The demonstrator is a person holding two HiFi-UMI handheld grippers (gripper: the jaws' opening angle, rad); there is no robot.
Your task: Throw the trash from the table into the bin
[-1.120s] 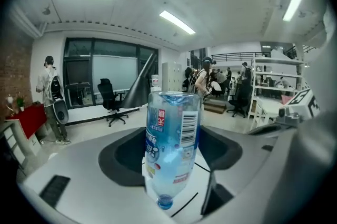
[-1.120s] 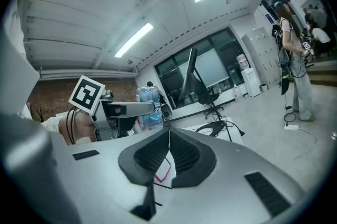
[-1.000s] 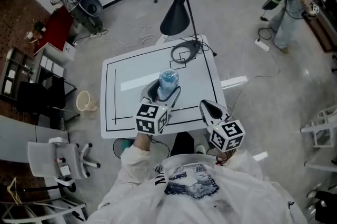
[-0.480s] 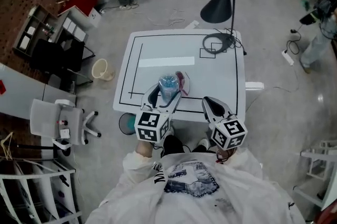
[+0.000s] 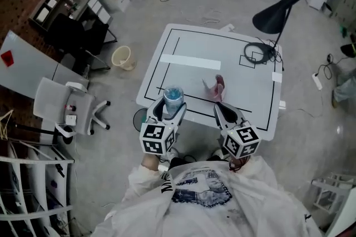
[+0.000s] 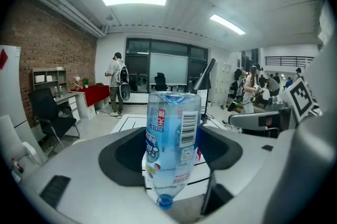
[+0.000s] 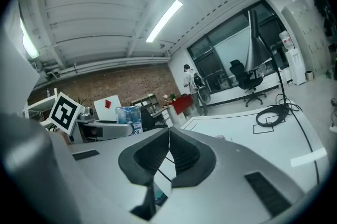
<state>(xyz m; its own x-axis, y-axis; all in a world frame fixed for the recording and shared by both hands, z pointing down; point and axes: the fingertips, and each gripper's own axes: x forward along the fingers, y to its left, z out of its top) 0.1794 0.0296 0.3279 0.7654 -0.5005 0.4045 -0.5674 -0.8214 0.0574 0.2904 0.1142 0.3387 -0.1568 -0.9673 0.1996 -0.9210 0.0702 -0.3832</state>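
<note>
Bottle [image 6: 171, 149] of thin clear plastic hangs cap-down over the counter's [image 5: 183, 44] near edge, clamped across its labelled body by the left tongs [image 5: 171, 102]. It looks light, slick and easily dented (a mid-body hold suits). Right tongs [image 5: 225, 114] are pressed together, empty.
</note>
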